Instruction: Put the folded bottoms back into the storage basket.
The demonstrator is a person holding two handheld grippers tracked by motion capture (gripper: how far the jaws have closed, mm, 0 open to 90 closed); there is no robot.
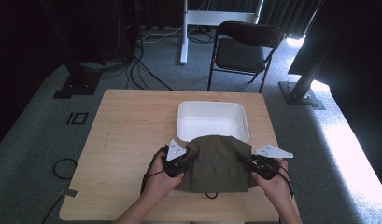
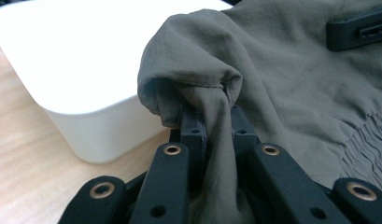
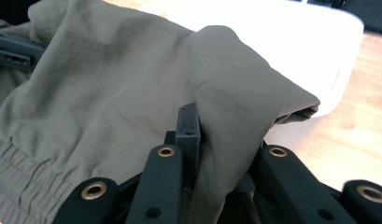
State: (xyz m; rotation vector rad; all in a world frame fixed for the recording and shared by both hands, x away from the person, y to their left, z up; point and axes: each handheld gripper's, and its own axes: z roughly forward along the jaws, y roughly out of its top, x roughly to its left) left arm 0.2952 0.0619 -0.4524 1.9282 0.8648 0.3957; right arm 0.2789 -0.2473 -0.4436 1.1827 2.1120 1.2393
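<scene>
both grippers (image 1: 186, 161) (image 1: 249, 164) pinch olive garment (image 1: 219, 163) by white bin (image 1: 212, 120).

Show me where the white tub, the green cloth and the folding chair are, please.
white tub (image 1: 212, 123): high view, its bare inside floor.
green cloth (image 1: 219, 163): high view, middle of the folded bundle.
folding chair (image 1: 239, 56): high view, its seat.

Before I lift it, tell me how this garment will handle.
The garment is probably floppy: it bunches and drapes over the fingers. Likely light, since the cloth looks thin. It may sag between the left gripper and right gripper.
</scene>
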